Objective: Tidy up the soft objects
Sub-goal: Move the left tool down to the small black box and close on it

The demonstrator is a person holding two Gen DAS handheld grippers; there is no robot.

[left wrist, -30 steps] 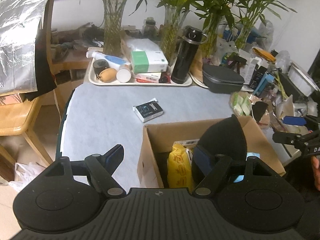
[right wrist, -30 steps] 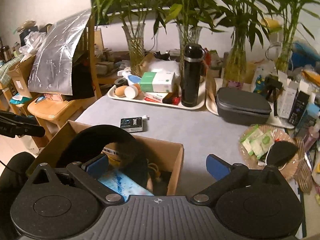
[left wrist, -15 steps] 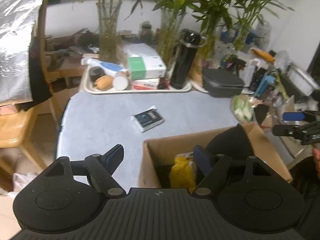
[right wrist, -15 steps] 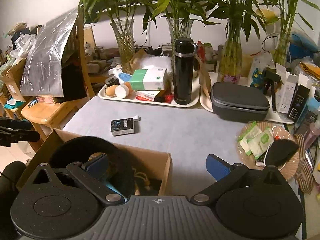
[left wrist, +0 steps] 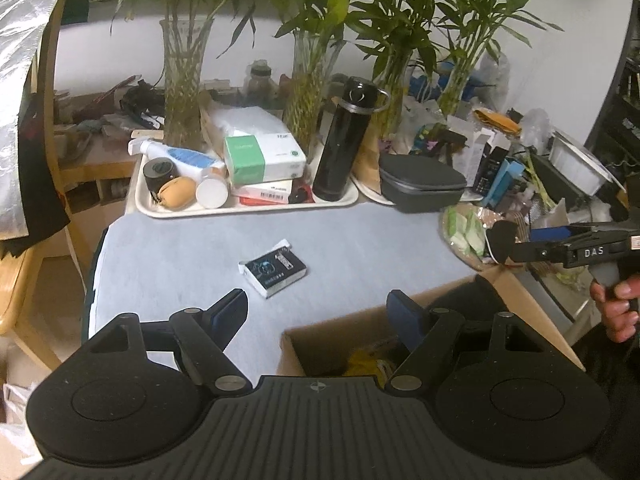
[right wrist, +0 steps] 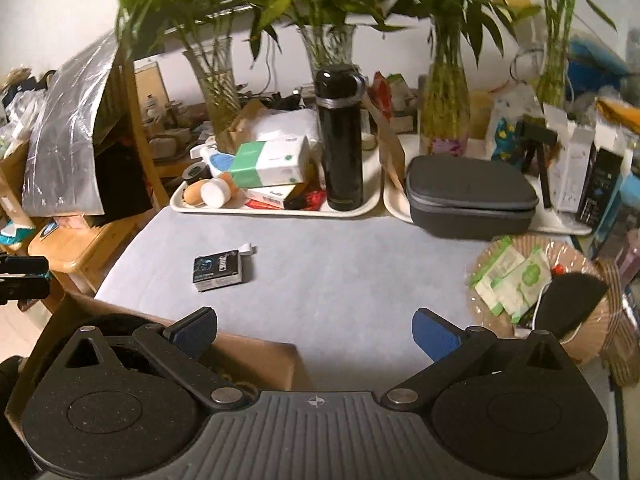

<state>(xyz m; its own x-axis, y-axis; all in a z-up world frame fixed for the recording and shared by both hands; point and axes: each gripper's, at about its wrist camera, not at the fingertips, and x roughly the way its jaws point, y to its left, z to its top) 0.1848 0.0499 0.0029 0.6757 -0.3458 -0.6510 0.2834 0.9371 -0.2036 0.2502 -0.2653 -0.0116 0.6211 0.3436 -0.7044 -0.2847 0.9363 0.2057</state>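
Note:
An open cardboard box [left wrist: 340, 328] sits at the near edge of the grey table; its corner also shows in the right wrist view [right wrist: 256, 356]. A black soft object [left wrist: 468, 294] lies inside it, mostly hidden behind the rim [right wrist: 116, 322], beside a yellow soft item [left wrist: 362, 360]. My left gripper [left wrist: 316, 314] hangs open over the box's left corner, with nothing between its blue pads. My right gripper [right wrist: 316, 332] is open too, over the table just right of the box. In the left wrist view it appears at the far right [left wrist: 556, 242], held by a hand [left wrist: 614, 306].
A small black packet [left wrist: 274, 270] [right wrist: 218, 270] lies mid-table. Behind stand a cream tray [left wrist: 248, 208] with boxes and bottles, a black flask [left wrist: 344, 144], a grey case [right wrist: 468, 196] and vases of bamboo. A woven basket [right wrist: 576, 256] with green packets sits right; a wooden chair [right wrist: 76, 248] stands left.
Both grippers have drawn back from the box, which now lies lower in both views. The black soft object has sunk from above the rim down into the box.

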